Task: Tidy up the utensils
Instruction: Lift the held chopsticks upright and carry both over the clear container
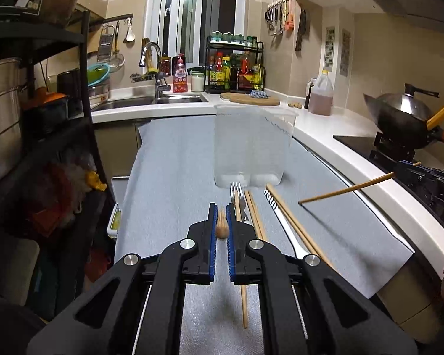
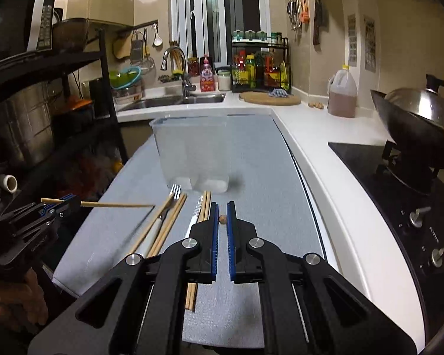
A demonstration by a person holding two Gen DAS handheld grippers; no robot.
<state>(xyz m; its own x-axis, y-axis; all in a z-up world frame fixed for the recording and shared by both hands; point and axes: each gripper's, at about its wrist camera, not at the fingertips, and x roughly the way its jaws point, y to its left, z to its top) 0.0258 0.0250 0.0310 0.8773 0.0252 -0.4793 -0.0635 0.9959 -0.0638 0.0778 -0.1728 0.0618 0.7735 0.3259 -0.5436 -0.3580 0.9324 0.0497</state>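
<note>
Two chopsticks are up off the tabletop, one pinched near its thick end in each gripper's fingers, left gripper (image 1: 221, 211) and right gripper (image 2: 222, 210); they're light, stiff, a bit slick, so grip snug near that end.

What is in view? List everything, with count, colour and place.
Container: one, clear, far end of the mat.
Mat: one, grey, on the counter.
Fork: one, silver, before the container.
Loose chopsticks: several, wooden, beside the fork.
Striped utensil: one, white handle, among them; type unclear.
Wok: one, dark, steel lid, on the stove.
Jug: one, brownish liquid, back counter.
Left hand-held gripper: black, blue pads, shut on a chopstick.
Right hand-held gripper: same, shut on another chopstick.
</note>
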